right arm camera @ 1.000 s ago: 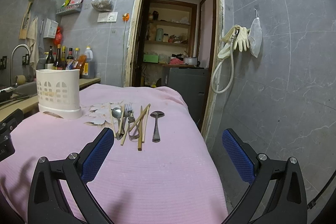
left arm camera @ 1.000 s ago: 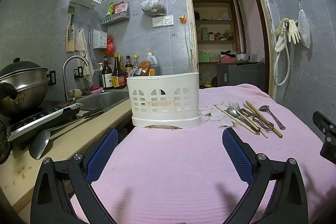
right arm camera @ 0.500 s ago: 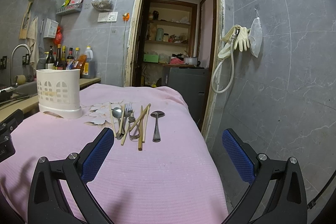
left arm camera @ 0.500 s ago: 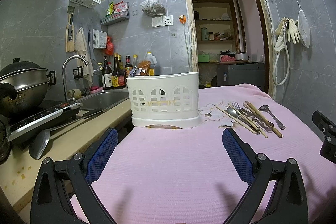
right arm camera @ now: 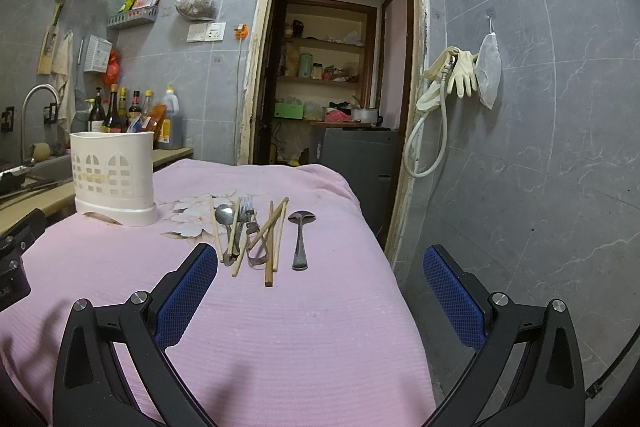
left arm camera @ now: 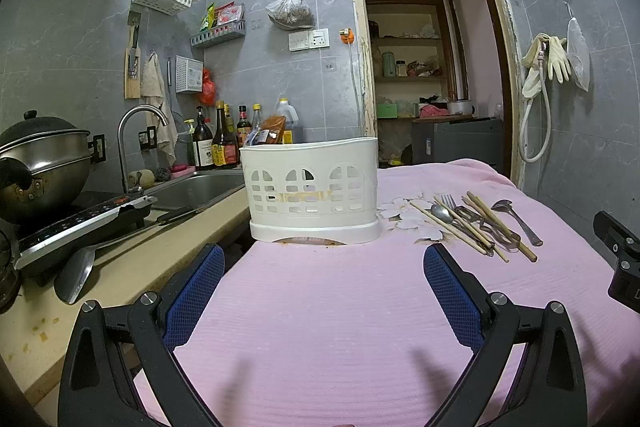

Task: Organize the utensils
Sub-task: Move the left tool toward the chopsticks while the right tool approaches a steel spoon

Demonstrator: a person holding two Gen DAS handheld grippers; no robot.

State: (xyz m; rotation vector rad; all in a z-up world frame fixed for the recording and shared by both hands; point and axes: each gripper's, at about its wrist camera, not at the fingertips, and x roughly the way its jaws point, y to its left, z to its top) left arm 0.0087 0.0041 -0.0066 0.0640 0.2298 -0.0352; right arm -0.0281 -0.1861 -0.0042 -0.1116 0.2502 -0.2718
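Observation:
A white slotted utensil holder (left arm camera: pixel 313 195) (right arm camera: pixel 114 179) stands upright on the pink cloth (left arm camera: pixel 340 307) (right arm camera: pixel 280 327). To its right lies a loose pile of utensils: wooden chopsticks (left arm camera: pixel 500 227) (right arm camera: pixel 272 239), a fork (right arm camera: pixel 244 211), a round spoon (left arm camera: pixel 441 213) (right arm camera: pixel 225 215) and a separate spoon (left arm camera: pixel 516 219) (right arm camera: pixel 301 235). My left gripper (left arm camera: pixel 324 259) is open just short of the holder, with nothing between its blue pads. Open too, my right gripper (right arm camera: pixel 316 259) hovers near the front ends of the utensils, empty.
Left of the cloth runs a beige counter (left arm camera: pixel 120 267) with a sink (left arm camera: pixel 192 187), tap, bottles (left arm camera: pixel 216 143), a cooktop and a pot (left arm camera: pixel 40 163). A metal spatula (left arm camera: pixel 76 275) lies on the counter. The cloth's right edge drops to the floor beside a doorway (right arm camera: pixel 332 67).

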